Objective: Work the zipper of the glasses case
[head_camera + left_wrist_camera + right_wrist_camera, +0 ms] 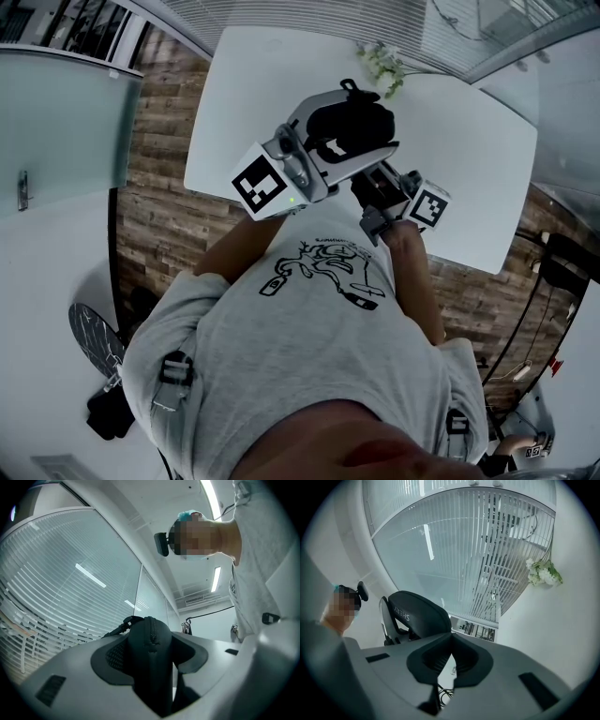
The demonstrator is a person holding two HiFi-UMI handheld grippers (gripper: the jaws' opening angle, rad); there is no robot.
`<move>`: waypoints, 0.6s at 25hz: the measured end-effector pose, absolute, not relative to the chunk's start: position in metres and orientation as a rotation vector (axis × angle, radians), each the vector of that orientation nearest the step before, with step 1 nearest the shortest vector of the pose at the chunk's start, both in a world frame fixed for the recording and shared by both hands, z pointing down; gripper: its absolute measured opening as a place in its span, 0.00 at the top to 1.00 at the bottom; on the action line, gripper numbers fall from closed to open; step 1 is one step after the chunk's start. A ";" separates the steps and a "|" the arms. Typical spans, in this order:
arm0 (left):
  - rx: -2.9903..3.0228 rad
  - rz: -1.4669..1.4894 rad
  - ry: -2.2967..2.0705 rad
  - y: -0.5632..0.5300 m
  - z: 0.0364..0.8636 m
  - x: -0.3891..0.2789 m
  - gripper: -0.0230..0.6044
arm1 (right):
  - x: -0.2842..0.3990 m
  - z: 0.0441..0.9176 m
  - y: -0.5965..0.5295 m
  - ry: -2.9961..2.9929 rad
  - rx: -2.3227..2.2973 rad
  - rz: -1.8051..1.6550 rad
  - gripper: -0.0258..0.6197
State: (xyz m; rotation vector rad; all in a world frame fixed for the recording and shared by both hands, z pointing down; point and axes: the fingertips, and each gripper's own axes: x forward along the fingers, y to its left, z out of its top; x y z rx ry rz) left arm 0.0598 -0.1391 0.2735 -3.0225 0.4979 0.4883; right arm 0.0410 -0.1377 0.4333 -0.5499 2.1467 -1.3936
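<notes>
Over on the left there's a frosted glass partition (56, 122), then a band of wood-plank floor (159, 197), and the white table (469, 141) spreads out ahead of me. A small sprig of white flowers (382, 66) sits at its far edge. Slatted blinds (487, 550) cover the window beyond.

Now my left claw (151, 660). It's tilted a little upward and clamped on the glasses case (367, 122), with both dark pads pressed against the sides of the black shell. The case is up off the table, held above the near edge in front of my chest. From the left gripper view the zipper (151, 637) runs straight down the middle of the case, facing the camera, and a black strap loop (123, 623) pokes out on the left side.

Moving right, my right claw (451, 638) sits just beside the case on its right. Its jaws are together, pad tips meeting at the top with only a thin slit below. I can't tell if anything thin is nipped between them. In the right gripper view the case rises behind the left jaw, with white lettering on its side. Whether it touches that jaw, I can't make out.
</notes>
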 end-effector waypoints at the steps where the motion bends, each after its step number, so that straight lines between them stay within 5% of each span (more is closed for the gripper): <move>1: -3.025 0.492 0.503 -0.140 0.274 0.059 0.58 | 0.041 0.434 -0.139 2.147 -0.557 -1.392 0.95; 7: -3.010 0.497 0.570 -0.142 0.276 0.053 0.58 | 0.047 0.440 -0.139 2.215 -0.711 -1.343 0.84; 15: -2.967 0.489 0.667 -0.155 0.273 0.034 0.58 | 0.074 0.434 -0.147 2.386 -0.980 -1.144 0.83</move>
